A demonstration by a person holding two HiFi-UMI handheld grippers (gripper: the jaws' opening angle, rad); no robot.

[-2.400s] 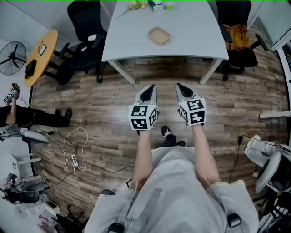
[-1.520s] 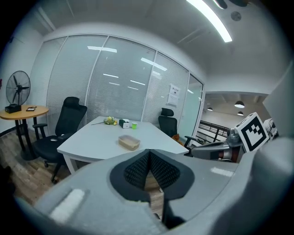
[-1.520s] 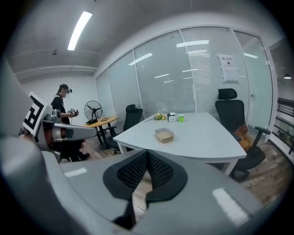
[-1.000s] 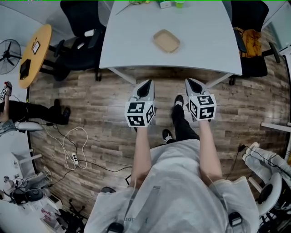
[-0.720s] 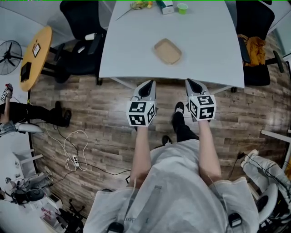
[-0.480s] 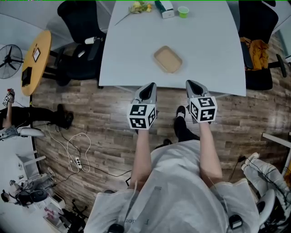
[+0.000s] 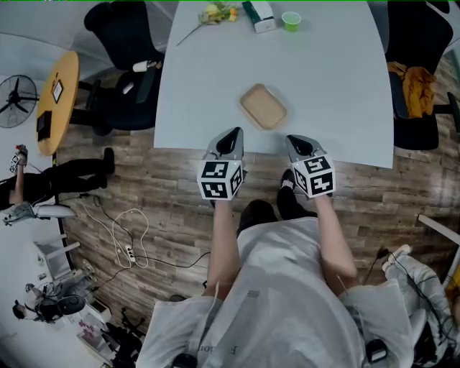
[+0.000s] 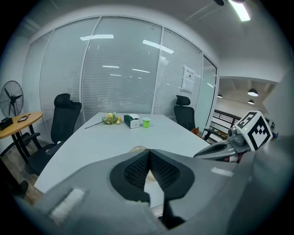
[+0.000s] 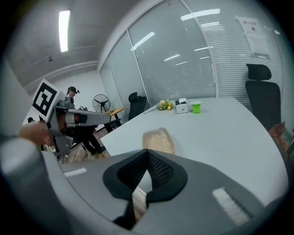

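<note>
Office test rig, seen from above: my L gripper (image 7: pixel 231 138) and R gripper (image 7: pixel 297 143) hover side by side at the near edge of the white table (image 7: pixel 338 86). Each has its jaws pressed together w/ nothing between them. The tan tray (image 7: pixel 264 106) lies at 12 o'clock, just ahead of the two tips, close to that edge. Flowers (image 7: pixel 215 11), box (image 7: pixel 260 16) and green cup (image 7: pixel 291 20) sit well apart at the far end. Risk, imo: a closed tip bumping the light tray could skid it askew or off toward 6 o'clock. The grippers are also near enough to clash.
</note>
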